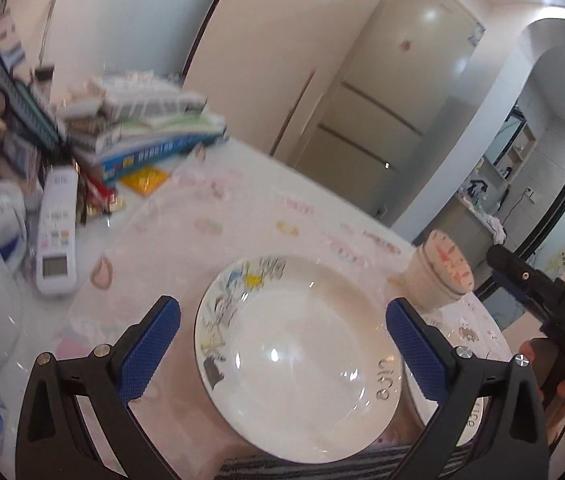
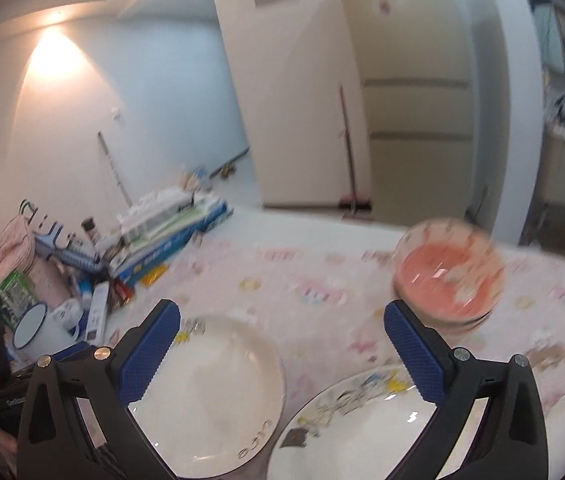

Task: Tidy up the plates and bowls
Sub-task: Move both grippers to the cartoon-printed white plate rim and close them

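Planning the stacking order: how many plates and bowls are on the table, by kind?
White ceramic plates with cartoon print: 2
Pink-lined bowl stack: 1; number of bowls in it unclear
Total: 3 items; a possible fourth dish at the right wrist view's right edge is unclear.

White glossy deep plate: cartoon print on rim in yellow, blue, black, plus dark script lettering. Second white plate, same cartoon print. Small bowl: salmon-pink inside, cream outside with pale flecks. Pale pink tablecloth with pastel pink, yellow, green motifs. Both grippers, left and right: black frames, blue textured pads. White enamel mug, blue rim. White remote control.
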Motion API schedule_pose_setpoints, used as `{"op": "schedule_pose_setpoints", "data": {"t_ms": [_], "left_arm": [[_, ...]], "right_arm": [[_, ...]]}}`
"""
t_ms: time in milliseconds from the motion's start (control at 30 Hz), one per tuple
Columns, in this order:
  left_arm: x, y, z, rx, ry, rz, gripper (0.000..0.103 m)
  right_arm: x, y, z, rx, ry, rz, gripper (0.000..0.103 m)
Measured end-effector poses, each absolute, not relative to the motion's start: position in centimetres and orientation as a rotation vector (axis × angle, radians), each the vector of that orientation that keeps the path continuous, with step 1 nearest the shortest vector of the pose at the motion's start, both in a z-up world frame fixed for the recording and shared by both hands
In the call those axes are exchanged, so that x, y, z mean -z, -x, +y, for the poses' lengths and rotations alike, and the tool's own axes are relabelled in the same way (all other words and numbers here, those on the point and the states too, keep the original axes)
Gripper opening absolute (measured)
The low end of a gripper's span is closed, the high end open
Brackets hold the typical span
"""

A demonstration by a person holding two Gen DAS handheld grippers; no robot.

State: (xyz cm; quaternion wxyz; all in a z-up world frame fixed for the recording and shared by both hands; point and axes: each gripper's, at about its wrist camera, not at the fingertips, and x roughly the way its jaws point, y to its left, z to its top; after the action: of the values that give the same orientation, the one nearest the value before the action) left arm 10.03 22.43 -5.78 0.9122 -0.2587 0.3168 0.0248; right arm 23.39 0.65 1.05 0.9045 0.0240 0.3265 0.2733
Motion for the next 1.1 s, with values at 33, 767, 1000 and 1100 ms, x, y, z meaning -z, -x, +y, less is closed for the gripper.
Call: {"op": "schedule_pose_setpoints", "data": {"t_ms": [33, 767, 1000, 1100], "left_arm": [[6.3, -10.3, 22.7, -0.05, 0.558, 0.682, 0.102], [11.7, -10.4, 25.2, -0.127, 0.757, 0.905, 0.016], [11.8, -10.6, 25.1, -0.146, 0.711, 0.905, 0.012], [11.8, -10.8, 25.1, -0.131, 0.702, 0.913, 0.011]], "right_arm": [[0.2, -24.1, 1.0, -0.583, -0.07, 0.729, 0.103], [10.3, -27.4, 4.4, -0.693, -0.037, 1.084, 0.023], [10.3, -27.4, 4.3, -0.667, -0.009, 1.076, 0.012], [10.3, -27.6, 3.9, -0.666, -0.028, 1.108, 0.013]]}}
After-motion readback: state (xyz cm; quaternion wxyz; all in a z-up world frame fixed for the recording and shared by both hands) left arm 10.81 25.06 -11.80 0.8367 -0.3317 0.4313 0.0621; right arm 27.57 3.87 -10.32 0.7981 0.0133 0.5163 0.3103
